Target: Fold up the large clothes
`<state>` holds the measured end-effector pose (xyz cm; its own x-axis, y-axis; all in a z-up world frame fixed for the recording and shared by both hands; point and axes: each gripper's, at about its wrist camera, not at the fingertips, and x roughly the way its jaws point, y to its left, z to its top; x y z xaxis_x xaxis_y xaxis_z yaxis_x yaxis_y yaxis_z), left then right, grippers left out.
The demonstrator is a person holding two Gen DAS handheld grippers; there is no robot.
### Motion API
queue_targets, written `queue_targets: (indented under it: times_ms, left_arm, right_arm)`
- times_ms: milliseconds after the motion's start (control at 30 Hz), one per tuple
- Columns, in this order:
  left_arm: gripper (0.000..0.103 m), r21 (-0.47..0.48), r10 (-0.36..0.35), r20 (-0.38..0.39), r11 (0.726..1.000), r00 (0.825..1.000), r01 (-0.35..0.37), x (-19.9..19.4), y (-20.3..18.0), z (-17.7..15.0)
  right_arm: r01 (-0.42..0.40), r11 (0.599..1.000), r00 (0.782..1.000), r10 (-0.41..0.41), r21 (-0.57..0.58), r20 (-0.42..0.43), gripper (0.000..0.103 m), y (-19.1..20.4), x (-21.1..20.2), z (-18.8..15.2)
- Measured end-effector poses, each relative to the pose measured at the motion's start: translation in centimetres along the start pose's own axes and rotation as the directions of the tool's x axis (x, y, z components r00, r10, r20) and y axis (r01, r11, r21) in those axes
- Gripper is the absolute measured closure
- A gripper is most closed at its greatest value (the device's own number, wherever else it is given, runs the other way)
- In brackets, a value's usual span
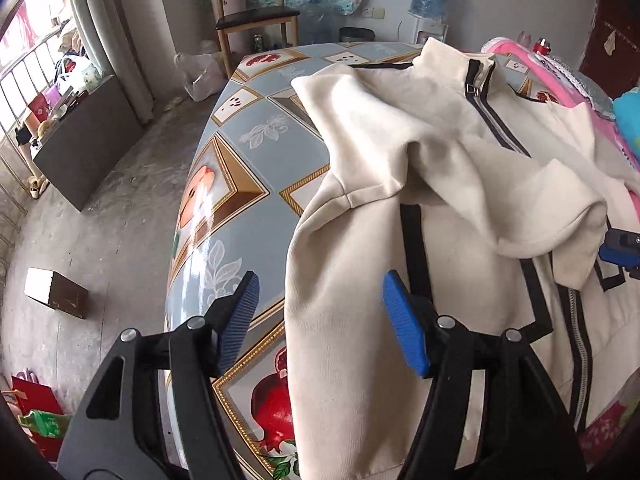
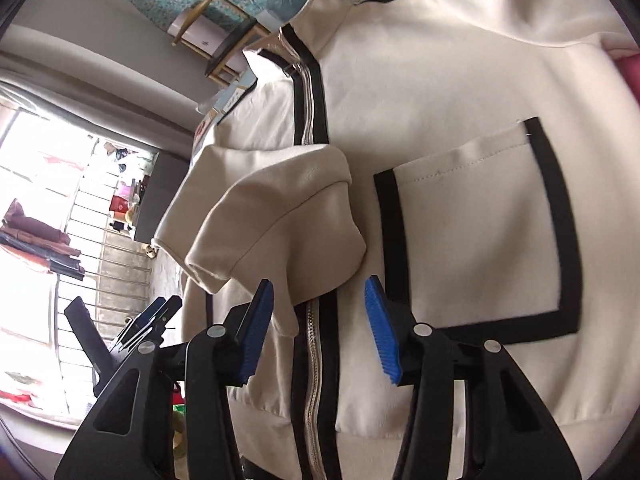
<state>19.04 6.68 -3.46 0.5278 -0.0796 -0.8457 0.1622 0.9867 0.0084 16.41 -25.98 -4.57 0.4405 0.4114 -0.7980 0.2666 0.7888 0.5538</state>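
Note:
A cream jacket [image 1: 400,128] with black trim and a zipper [image 1: 496,120] lies face up on the table's patterned cloth [image 1: 248,120]. One sleeve [image 2: 280,208] is folded across its front, the cuff ending near the zipper [image 2: 314,360]. My left gripper [image 1: 322,316] is open and straddles the jacket's left side edge, one pad over the tablecloth and one over the fabric. My right gripper [image 2: 318,328] is open over the lower zipper, with the sleeve's end and the zipper between its pads, beside the black-edged pocket [image 2: 480,232]. Only a blue edge of the right gripper [image 1: 620,248] shows in the left wrist view.
A wooden chair [image 1: 256,12] and a water dispenser [image 1: 430,4] stand beyond the table's far end. Pink bedding [image 1: 560,84] lies along the table's right side. On the concrete floor to the left are a small box [image 1: 56,292] and a dark cabinet [image 1: 88,140].

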Motion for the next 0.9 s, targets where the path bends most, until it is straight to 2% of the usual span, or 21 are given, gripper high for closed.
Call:
queue_targets:
  times_ms: [100, 167, 200, 233, 267, 367, 467, 567, 600, 667, 700, 733, 767, 800, 867, 900]
  left_arm:
    - [0.042, 0.014, 0.022, 0.001, 1.0, 1.0, -0.022, 0.6, 0.0, -0.4]
    - [0.042, 0.012, 0.026, -0.003, 1.0, 1.0, -0.026, 1.0, 0.1, -0.5]
    - [0.042, 0.009, 0.025, -0.005, 1.0, 1.0, -0.025, 1.1, 0.1, -0.6]
    - [0.042, 0.006, 0.025, -0.009, 1.0, 1.0, -0.025, 1.4, 0.2, -0.6]
    - [0.042, 0.0, 0.022, -0.014, 1.0, 1.0, -0.022, 1.6, 0.4, -0.7]
    - [0.041, -0.008, 0.019, -0.025, 1.0, 0.999, -0.019, 2.1, 0.5, -0.7]
    - [0.041, -0.013, 0.015, -0.026, 1.0, 1.0, -0.015, 2.3, 0.7, -0.8]
    - [0.041, -0.012, 0.018, -0.025, 1.0, 1.0, -0.019, 2.4, 0.6, -0.8]
    - [0.041, -0.01, 0.02, -0.025, 1.0, 0.999, -0.021, 2.4, 0.5, -0.7]
    - [0.041, -0.009, 0.018, -0.025, 1.0, 1.0, -0.019, 2.4, 0.6, -0.7]
    - [0.041, -0.012, 0.014, -0.025, 1.0, 1.0, -0.014, 2.4, 0.7, -0.7]
    - [0.041, -0.016, 0.006, -0.024, 1.0, 1.0, -0.006, 2.4, 0.8, -0.7]
    - [0.041, -0.021, -0.002, -0.02, 1.0, 1.0, 0.002, 2.3, 0.9, -0.7]
    - [0.041, -0.028, -0.012, -0.013, 1.0, 1.0, 0.011, 2.2, 1.1, -0.7]
    - [0.041, -0.047, -0.031, 0.011, 0.998, 0.999, 0.031, 1.7, 1.7, -0.6]
    - [0.041, -0.058, -0.039, 0.025, 0.997, 0.999, 0.041, 1.5, 2.0, -0.5]
  right_arm:
    - [0.105, 0.992, 0.994, -0.104, -0.073, 0.017, 0.062, 1.0, 1.3, 0.4]
    - [0.107, 0.988, 0.994, -0.108, -0.111, -0.005, 0.075, 1.6, 2.2, 0.4]
    - [0.111, 0.985, 0.994, -0.113, -0.131, -0.009, 0.087, 1.9, 2.4, 0.4]
    - [0.121, 0.98, 0.992, -0.123, -0.157, -0.006, 0.094, 2.5, 2.3, 0.6]
    - [0.127, 0.976, 0.992, -0.128, -0.174, 0.006, 0.095, 3.0, 2.0, 0.9]
    - [0.181, 0.953, 0.979, -0.151, -0.242, 0.135, 0.097, 5.1, -1.8, 3.0]
    - [0.227, 0.931, 0.951, -0.149, -0.286, 0.269, 0.098, 7.2, -6.6, 5.2]
    - [0.344, 0.894, 0.901, -0.229, -0.288, 0.367, 0.098, 7.6, -9.0, 6.7]
    - [0.376, 0.886, 0.888, -0.26, -0.273, 0.378, 0.098, 7.0, -9.3, 7.1]
    - [0.421, 0.877, 0.876, -0.327, -0.232, 0.355, 0.097, 5.1, -8.7, 7.9]
    - [0.464, 0.861, 0.862, -0.385, -0.207, 0.331, 0.093, 3.8, -7.9, 8.2]
    - [0.524, 0.834, 0.83, -0.454, -0.171, 0.325, 0.084, 2.5, -7.2, 8.5]
    - [0.563, 0.813, 0.804, -0.498, -0.147, 0.324, 0.078, 1.7, -6.9, 8.6]
    - [0.582, 0.803, 0.79, -0.521, -0.129, 0.323, 0.072, 1.1, -6.7, 8.6]
    - [0.558, 0.82, 0.802, -0.494, -0.127, 0.335, 0.07, 1.1, -7.0, 8.3]
    - [0.548, 0.824, 0.808, -0.477, -0.143, 0.347, 0.066, 1.7, -7.1, 8.2]
